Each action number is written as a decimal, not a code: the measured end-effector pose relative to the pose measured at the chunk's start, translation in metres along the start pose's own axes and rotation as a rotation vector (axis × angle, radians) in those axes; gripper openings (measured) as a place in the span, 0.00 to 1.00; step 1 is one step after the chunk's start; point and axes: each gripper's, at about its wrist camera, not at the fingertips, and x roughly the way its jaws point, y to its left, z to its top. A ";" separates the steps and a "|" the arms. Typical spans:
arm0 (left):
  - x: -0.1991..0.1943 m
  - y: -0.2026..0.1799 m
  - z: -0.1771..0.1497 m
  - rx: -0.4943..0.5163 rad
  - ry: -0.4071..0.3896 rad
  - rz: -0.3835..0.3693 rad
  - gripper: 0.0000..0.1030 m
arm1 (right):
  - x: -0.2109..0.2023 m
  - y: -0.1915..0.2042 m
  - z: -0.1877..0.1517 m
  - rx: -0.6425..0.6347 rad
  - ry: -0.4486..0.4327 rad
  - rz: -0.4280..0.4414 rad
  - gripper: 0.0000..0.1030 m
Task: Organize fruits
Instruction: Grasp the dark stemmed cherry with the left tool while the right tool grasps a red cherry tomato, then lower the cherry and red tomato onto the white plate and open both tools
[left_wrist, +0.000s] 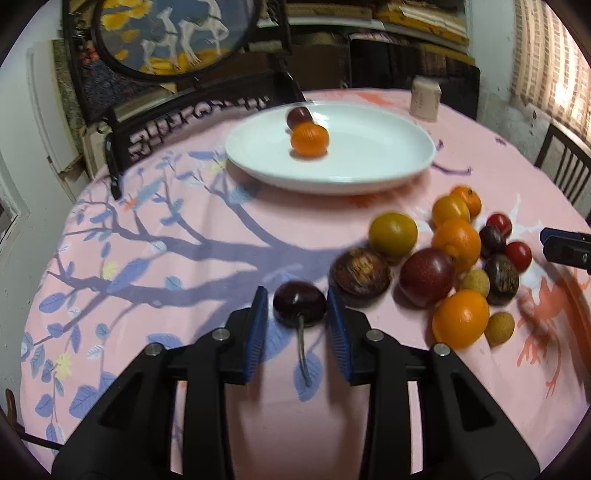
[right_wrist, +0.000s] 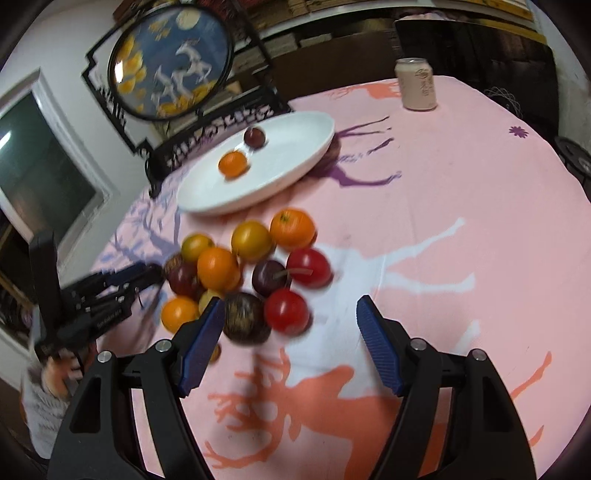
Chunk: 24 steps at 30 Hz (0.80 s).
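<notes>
While the fruit pile waits on the pink desk (left_wrist: 184, 258), the scene reads so:
Left gripper (left_wrist: 297, 308): jaws narrowed around a dark cherry (left_wrist: 299, 302), pads flanking it with slim gaps visible, not clearly pressing; stem trails toward 6 o'clock.
Right gripper (right_wrist: 290, 321): jaws spread wide, nothing pinched, hanging over the near edge of the pile.
Fruit pile (right_wrist: 251, 273): oranges, yellow fruits, red and dark round fruits clustered together at 3 o'clock of the cherry in the left view.
Plate (left_wrist: 388, 147): white, at 12 o'clock beyond the cherry, holding an orange (left_wrist: 309, 140) and a dark fruit (left_wrist: 298, 116) touching it.
Can (right_wrist: 415, 84): upright, at the far edge of the desk.
</notes>
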 end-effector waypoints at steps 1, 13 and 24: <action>0.003 -0.003 -0.001 0.013 0.018 0.010 0.38 | 0.002 0.004 -0.002 -0.018 0.008 -0.004 0.72; -0.002 -0.009 -0.001 0.029 -0.005 -0.027 0.29 | 0.022 0.007 -0.005 -0.057 0.050 -0.009 0.28; -0.017 0.006 0.035 -0.040 -0.089 -0.028 0.29 | 0.002 0.004 0.024 -0.007 -0.052 0.037 0.28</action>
